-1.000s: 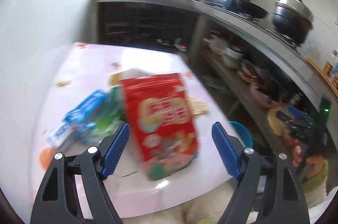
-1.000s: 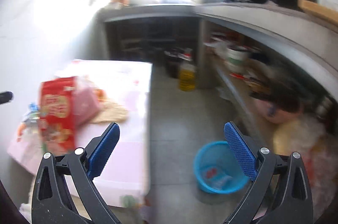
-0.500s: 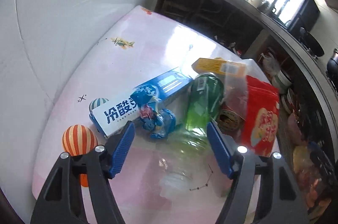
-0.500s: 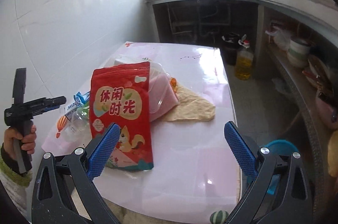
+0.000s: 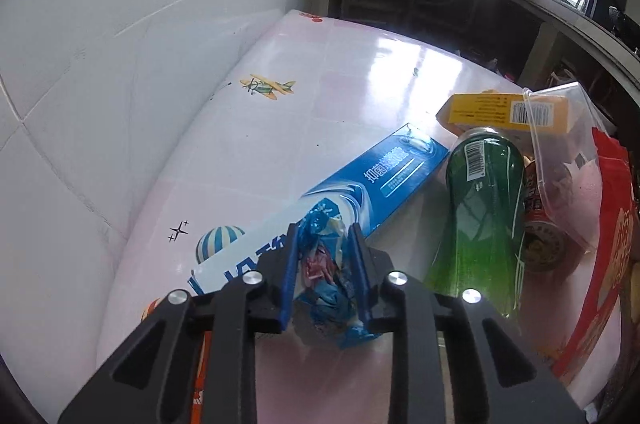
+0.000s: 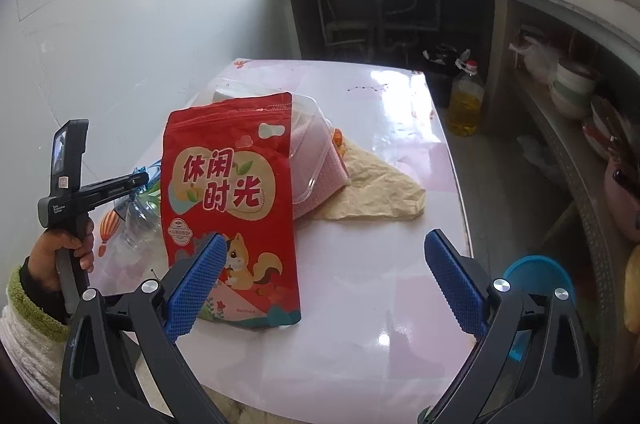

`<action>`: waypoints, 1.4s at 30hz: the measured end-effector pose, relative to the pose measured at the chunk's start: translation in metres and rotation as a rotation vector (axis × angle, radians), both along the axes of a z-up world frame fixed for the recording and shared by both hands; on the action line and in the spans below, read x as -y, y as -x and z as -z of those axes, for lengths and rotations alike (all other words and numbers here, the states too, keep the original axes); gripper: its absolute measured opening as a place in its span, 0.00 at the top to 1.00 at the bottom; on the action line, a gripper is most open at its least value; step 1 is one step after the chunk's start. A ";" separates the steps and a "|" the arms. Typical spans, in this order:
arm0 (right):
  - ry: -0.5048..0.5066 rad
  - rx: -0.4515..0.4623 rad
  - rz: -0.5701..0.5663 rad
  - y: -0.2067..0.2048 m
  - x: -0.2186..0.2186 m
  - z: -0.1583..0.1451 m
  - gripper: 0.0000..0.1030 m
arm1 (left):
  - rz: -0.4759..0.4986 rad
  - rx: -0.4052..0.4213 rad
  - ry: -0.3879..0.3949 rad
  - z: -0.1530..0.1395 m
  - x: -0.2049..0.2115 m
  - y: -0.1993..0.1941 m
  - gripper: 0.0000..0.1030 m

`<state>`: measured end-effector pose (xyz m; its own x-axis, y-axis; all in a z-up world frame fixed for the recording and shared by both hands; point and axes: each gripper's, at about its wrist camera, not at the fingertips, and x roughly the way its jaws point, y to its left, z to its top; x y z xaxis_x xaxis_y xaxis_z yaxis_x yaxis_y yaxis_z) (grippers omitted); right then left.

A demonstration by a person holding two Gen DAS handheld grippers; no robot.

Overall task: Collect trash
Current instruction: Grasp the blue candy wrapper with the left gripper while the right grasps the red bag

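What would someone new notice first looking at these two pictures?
Probably the red snack pouch, standing upright near the table's front edge, just beyond the open right tongs. Next, the left tongs closing on a crumpled blue wrapper that lies against a long blue box. Right of that box, a green bottle lies on its side.

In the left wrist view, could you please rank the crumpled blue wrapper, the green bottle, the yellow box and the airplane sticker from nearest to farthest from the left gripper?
1. Crumpled blue wrapper, between the closing jaws of the left gripper.
2. Green bottle, just to the right.
3. Yellow box, far right, beyond the bottle, and airplane sticker, ahead to the left: too close to call.
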<state>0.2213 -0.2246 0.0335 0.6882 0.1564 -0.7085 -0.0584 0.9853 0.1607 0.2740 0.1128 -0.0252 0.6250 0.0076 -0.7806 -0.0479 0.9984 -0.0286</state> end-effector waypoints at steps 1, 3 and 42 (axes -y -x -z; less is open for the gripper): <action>-0.002 -0.001 0.003 -0.001 0.000 0.000 0.08 | 0.002 0.006 0.000 0.000 0.000 0.001 0.85; -0.005 -0.001 0.009 -0.001 0.002 0.001 0.08 | -0.004 0.018 0.008 -0.002 -0.003 0.003 0.88; -0.464 -0.212 -0.334 -0.085 -0.023 0.081 0.45 | 0.001 0.184 0.155 -0.059 -0.010 0.082 0.91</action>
